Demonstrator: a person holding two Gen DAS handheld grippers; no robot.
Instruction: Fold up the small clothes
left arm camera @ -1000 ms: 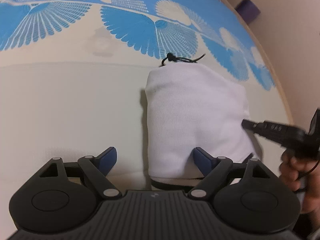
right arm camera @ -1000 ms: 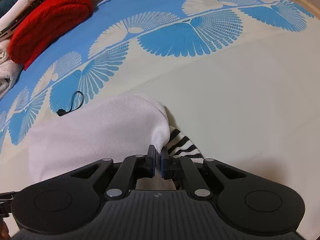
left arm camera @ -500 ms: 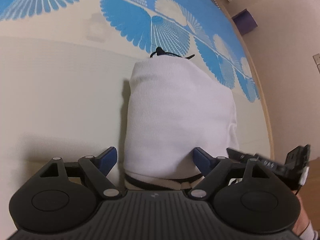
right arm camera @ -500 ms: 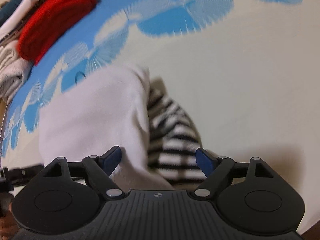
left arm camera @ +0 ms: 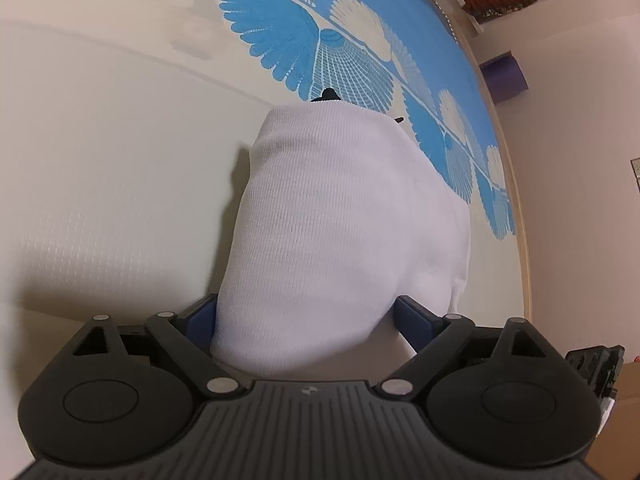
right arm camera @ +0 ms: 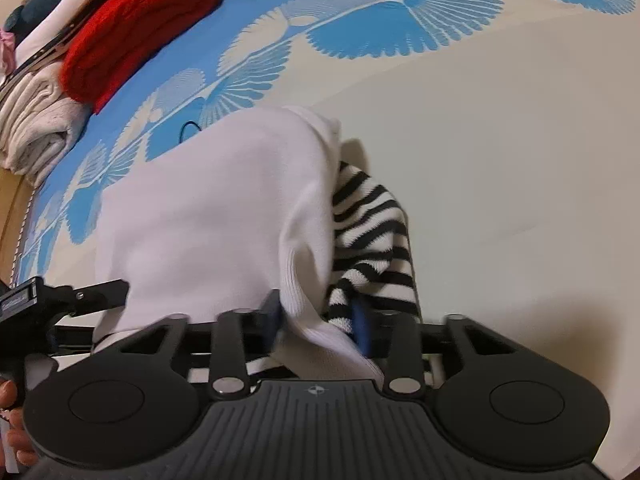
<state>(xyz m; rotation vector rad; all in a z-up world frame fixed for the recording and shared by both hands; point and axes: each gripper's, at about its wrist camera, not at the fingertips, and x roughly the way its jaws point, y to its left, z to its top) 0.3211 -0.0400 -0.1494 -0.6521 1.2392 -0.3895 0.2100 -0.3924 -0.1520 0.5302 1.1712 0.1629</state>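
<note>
A small white ribbed garment [left arm camera: 344,224] lies folded on the cream and blue mat, with a black-and-white striped part [right arm camera: 372,236] sticking out at one side. My left gripper [left arm camera: 306,316] is open, its blue pads [left arm camera: 200,320] on either side of the garment's near end. My right gripper [right arm camera: 320,320] is partly closed, with the white edge and the striped fabric between its fingers [right arm camera: 360,324]. The left gripper also shows in the right wrist view [right arm camera: 60,300], at the garment's left.
A black hair tie [right arm camera: 188,128] lies on the mat just beyond the garment. A red garment [right arm camera: 136,28] and a stack of folded cream clothes [right arm camera: 36,128] sit at the mat's far left. A wooden edge [left arm camera: 516,184] and a wall bound the mat.
My right gripper opened, moved in over the striped edge and has been closing on it. My left gripper moved forward so that its open pads straddle the garment's near end.
</note>
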